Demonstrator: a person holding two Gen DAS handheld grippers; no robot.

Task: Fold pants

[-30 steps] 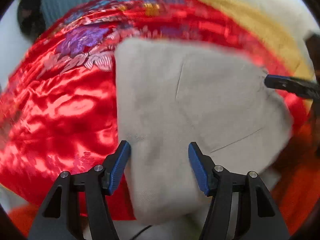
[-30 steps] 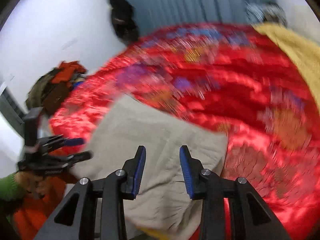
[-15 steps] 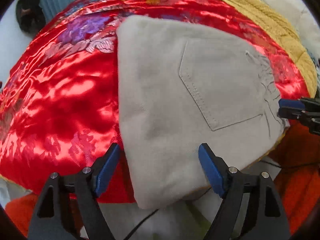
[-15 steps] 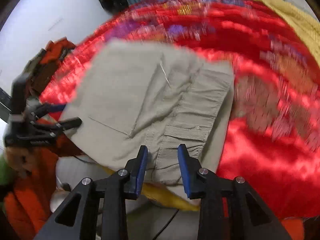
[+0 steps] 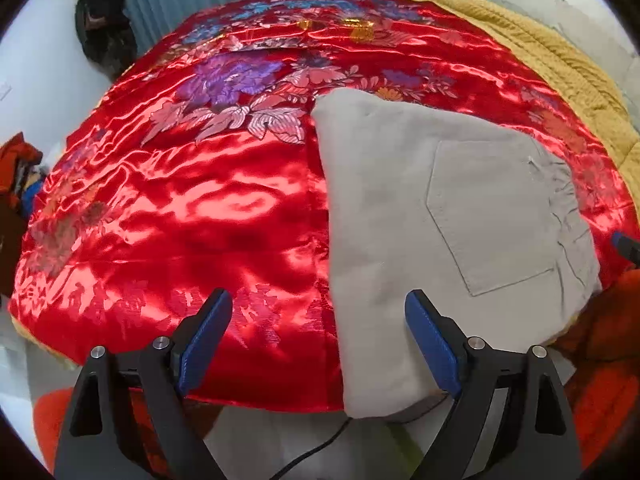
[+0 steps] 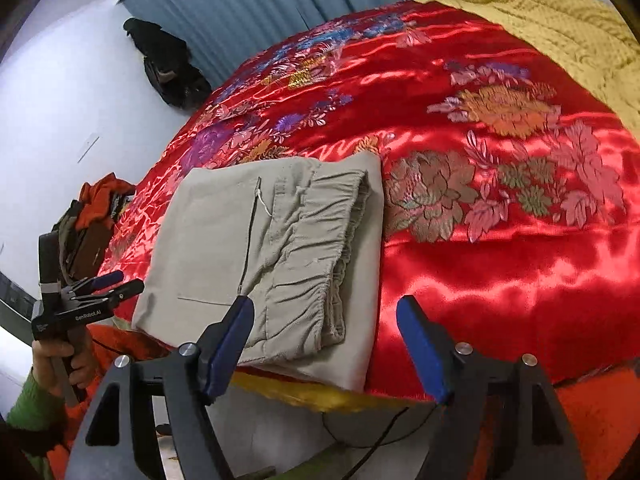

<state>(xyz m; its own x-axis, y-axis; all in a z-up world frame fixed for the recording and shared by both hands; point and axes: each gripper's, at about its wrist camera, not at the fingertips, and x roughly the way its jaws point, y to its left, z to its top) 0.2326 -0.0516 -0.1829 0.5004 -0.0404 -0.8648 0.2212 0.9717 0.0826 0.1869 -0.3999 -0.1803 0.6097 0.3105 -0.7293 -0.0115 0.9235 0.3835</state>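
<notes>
**Both grippers spreading, pants folded at the bed's near edge**

Both sets of tongs are widening right now. The left gripper (image 5: 316,316) spreads its blue pads above the bedspread and the pants' near edge, clamping nothing. The right gripper (image 6: 324,320) is opening too, the waistband below its gap, pads clear of the cloth. The beige pants (image 5: 420,240) lie folded in a flat packet on the red floral bedspread (image 5: 180,220), right at its near edge. The left view gives the stitched back pocket (image 5: 492,216); the right view alone shows the gathered elastic waistband (image 6: 320,248), the person's hand (image 6: 60,360) gripping the left tool, a green sleeve (image 6: 28,400). A mustard blanket (image 6: 560,28) lies well beyond.
</notes>
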